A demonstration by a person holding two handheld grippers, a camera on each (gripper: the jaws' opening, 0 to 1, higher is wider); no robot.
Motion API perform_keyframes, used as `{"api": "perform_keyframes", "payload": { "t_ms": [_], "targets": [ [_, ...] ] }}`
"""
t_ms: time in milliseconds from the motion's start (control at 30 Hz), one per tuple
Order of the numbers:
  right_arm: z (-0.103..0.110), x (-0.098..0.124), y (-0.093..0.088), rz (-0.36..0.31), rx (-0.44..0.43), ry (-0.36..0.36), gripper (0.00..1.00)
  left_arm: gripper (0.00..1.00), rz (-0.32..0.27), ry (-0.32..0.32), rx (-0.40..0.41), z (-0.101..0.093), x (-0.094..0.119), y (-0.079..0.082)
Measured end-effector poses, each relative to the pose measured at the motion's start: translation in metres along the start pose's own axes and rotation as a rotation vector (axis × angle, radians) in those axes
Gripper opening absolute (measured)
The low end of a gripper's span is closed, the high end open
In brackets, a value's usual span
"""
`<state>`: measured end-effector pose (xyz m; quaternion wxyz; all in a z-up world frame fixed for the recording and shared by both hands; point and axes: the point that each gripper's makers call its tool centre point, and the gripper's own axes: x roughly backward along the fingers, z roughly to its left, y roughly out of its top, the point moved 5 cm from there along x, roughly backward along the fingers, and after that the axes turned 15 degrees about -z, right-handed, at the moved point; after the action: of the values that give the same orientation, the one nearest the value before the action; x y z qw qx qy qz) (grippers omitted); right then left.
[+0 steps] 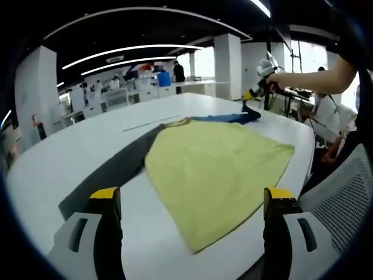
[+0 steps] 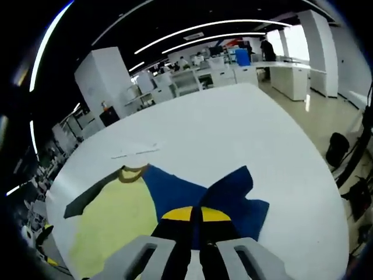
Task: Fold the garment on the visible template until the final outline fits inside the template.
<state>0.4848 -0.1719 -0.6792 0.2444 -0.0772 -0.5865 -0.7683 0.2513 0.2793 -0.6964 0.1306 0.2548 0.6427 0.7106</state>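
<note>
In the left gripper view the left hand-held gripper (image 1: pixel 192 201) is released, its yellow-tipped jaws spread wide at the bottom of the picture, above the near edge of the white desk (image 1: pixel 87 146). Between the jaws and toward 12 o'clock lies the garment (image 1: pixel 215 169), a shirt with a yellow body, a dark sleeve (image 1: pixel 111 172) running out toward 8 o'clock and a blue part at its far end. At 1 o'clock a person's hand (image 1: pixel 278 80) holds the right hand-held gripper (image 1: pixel 252 99) over that blue part.

In the right gripper view the right hand-held gripper (image 2: pixel 195 214) is clenched on the blue sleeve (image 2: pixel 233 201), its yellow tips pressed together with blue cloth rising just beyond them. The garment (image 2: pixel 125 219) spreads toward 9 o'clock, its brown collar (image 2: pixel 133 171) at 11 o'clock. Beyond the collar, two thin pale strips (image 2: pixel 135 153) lie on the desk (image 2: pixel 233 128), apart from the cloth.

The desk is broad, white and rounded. Around it is an open office with white columns (image 2: pixel 108 79), curved ceiling light strips (image 2: pixel 198 32) and rows of workstations. A mesh chair back (image 1: pixel 341 198) stands at 4 o'clock in the left gripper view, just off the desk's edge.
</note>
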Motion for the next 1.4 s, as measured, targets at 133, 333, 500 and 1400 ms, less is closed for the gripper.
{"api": "perform_keyframes", "payload": {
  "t_ms": [133,333,500,1400],
  "targets": [
    [0.012,-0.006,0.001,-0.008,-0.006,0.026,0.00,0.99,0.003,-0.001,-0.004,0.001,0.000,-0.001],
    [0.028,-0.014,0.000,-0.011,0.001,0.061,0.00,0.99,0.003,-0.003,-0.011,0.000,0.000,-0.001],
    [0.036,-0.021,-0.001,-0.014,-0.004,0.080,0.00,0.99,-0.002,-0.001,-0.011,-0.001,0.000,0.000],
    [0.109,-0.054,-0.015,0.021,0.049,0.213,0.00,0.99,0.011,0.014,-0.013,0.001,0.005,-0.005]
  ]
}}
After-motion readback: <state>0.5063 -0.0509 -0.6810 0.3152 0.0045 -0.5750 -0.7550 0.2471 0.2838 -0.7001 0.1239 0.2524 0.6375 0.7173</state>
